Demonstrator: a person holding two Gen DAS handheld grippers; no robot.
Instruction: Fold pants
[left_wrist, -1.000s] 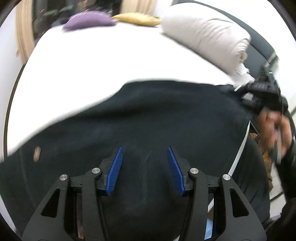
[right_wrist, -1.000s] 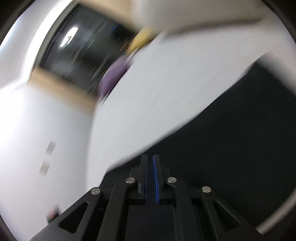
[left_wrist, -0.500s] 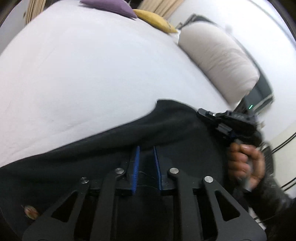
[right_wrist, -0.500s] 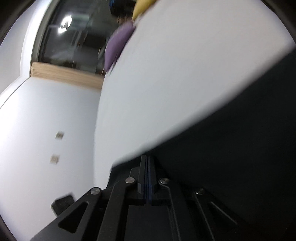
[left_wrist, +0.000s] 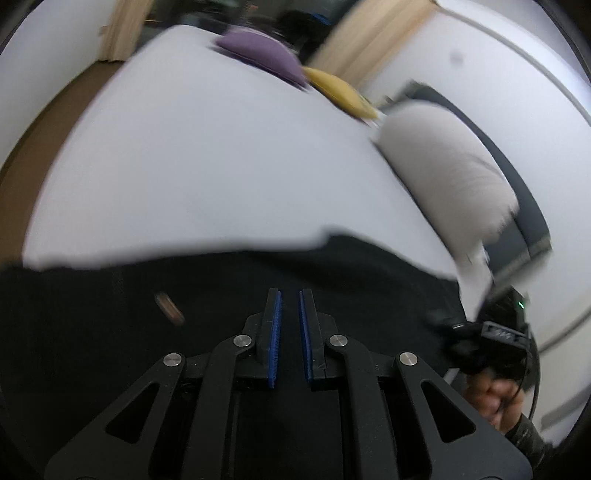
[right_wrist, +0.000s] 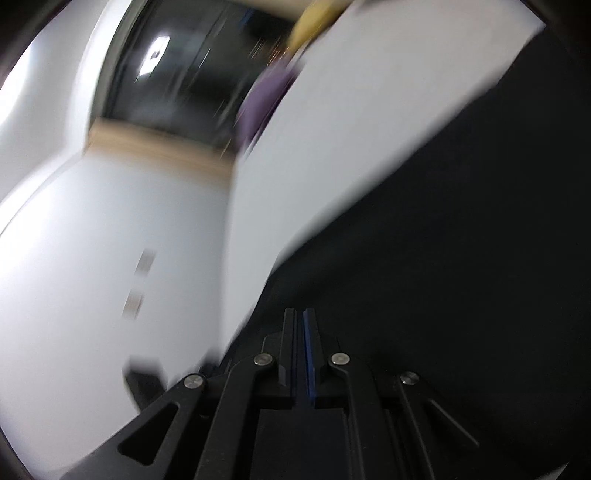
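Pants (left_wrist: 332, 280): black, spread on the near bed (left_wrist: 207, 162).
Left gripper (left_wrist: 290, 295): tipped down, pinching pants.
Right gripper (right_wrist: 299, 314): pinching pants, jaws just eased apart slightly.

The pants (left_wrist: 332, 280) were cut off by the lower picture edges. The window (right_wrist: 192, 62) and purple cushion (right_wrist: 266, 96) were blurred by motion.

My white bed (left_wrist: 207, 158) fills the middle of the frame. Black pants (left_wrist: 110, 314) lie across its lower part. A purple cushion (left_wrist: 258, 55), yellow cushion (left_wrist: 340, 94) and rolled beige duvet (left_wrist: 450, 173) sit toward the upper right.
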